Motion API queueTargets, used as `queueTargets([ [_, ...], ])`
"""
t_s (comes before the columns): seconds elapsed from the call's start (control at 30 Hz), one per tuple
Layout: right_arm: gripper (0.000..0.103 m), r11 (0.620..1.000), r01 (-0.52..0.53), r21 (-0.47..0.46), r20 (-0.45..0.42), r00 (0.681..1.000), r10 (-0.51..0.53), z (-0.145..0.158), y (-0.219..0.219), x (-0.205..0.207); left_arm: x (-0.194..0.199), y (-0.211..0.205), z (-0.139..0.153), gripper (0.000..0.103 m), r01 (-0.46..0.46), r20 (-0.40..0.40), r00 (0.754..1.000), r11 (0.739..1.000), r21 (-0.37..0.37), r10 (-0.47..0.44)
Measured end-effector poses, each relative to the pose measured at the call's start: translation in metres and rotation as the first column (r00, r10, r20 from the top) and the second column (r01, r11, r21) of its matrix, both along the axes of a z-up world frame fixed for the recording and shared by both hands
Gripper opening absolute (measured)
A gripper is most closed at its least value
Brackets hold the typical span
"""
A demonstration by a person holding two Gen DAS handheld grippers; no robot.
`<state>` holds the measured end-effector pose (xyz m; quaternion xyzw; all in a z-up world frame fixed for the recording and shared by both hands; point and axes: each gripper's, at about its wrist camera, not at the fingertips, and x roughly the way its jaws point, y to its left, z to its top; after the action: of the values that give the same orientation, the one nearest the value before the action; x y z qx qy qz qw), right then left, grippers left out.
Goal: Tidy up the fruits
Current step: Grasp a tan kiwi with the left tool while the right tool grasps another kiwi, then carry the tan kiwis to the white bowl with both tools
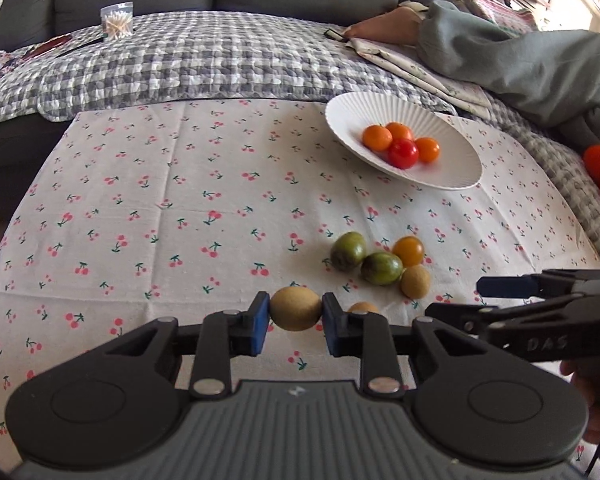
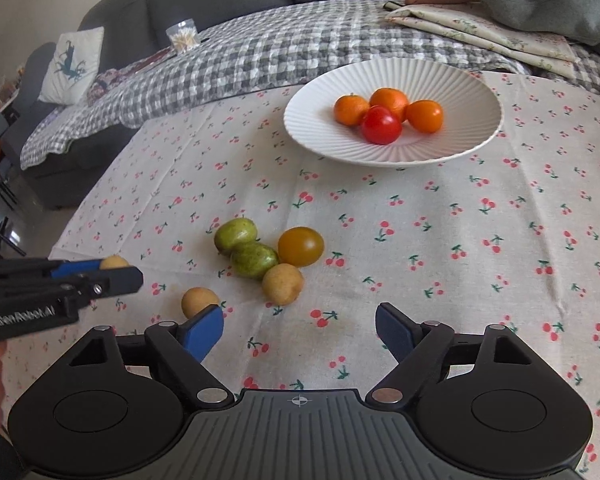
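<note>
Tan fruit [image 1: 295, 308]: clamped in left gripper [image 1: 296, 322].
Right gripper [image 2: 300, 330]: spread wide, empty.
Next: carrying to the white plate [image 1: 456, 178] is judged due.

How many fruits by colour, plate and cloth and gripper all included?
Orange, on the white plate: 3
Red, on the plate: 1
Green, on the cherry-print cloth: 2
Amber-orange, on the cloth: 1
Tan, on the cloth: 2
Tan, held in the left gripper: 1
Total: 10
</note>
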<state>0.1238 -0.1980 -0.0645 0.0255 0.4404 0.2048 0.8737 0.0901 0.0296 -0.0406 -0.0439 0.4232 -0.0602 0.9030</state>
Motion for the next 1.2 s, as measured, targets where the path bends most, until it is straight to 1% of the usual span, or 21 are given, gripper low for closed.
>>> queueTargets([
  [0.17,0.066,1.0,-0.026,-0.009,0.008,1.0,0.026,-0.011,0.015,0.006,0.001,0.005,-0.003,0.026,-0.015,-0.01,1.0,1.0,0.007,0.015],
  [0.23,0.063,0.999,-0.04,-0.024,0.026,0.999,0.04,-0.014,0.02,0.007,0.002,0.006,-0.003,0.026,-0.024,-0.012,1.0,1.0,0.01,0.024],
  [0.3,0.057,0.998,-0.049,-0.033,0.038,0.998,0.05,-0.014,0.024,0.007,0.003,0.007,-0.004,0.026,-0.027,-0.016,1.0,1.0,0.01,0.028],
  [0.33,0.048,0.998,-0.051,-0.039,0.044,0.998,0.052,-0.014,0.025,0.006,0.003,0.007,-0.004,0.026,-0.027,-0.017,0.999,1.0,0.01,0.028],
  [0.37,0.036,0.997,-0.055,-0.047,0.051,0.997,0.057,-0.014,0.027,0.006,0.003,0.007,-0.005,0.026,-0.026,-0.017,1.0,1.0,0.009,0.026],
  [0.43,0.027,0.997,-0.06,-0.055,0.061,0.996,0.063,-0.014,0.029,0.006,0.003,0.007,-0.005,0.026,-0.024,-0.016,1.0,1.0,0.011,0.025],
  [0.47,0.025,0.996,-0.063,-0.059,0.067,0.995,0.067,-0.013,0.03,0.006,0.002,0.006,-0.004,0.026,-0.024,-0.015,1.0,1.0,0.013,0.024],
  [0.77,0.024,0.996,-0.084,-0.036,0.066,0.994,0.086,-0.004,0.027,0.001,0.003,0.006,-0.005,0.026,-0.026,-0.012,1.0,0.999,0.025,0.026],
  [1.2,0.024,0.999,-0.019,0.035,0.054,0.998,0.017,0.016,-0.005,0.003,0.006,0.01,-0.004,0.026,-0.04,-0.002,0.999,0.999,0.026,0.04],
])
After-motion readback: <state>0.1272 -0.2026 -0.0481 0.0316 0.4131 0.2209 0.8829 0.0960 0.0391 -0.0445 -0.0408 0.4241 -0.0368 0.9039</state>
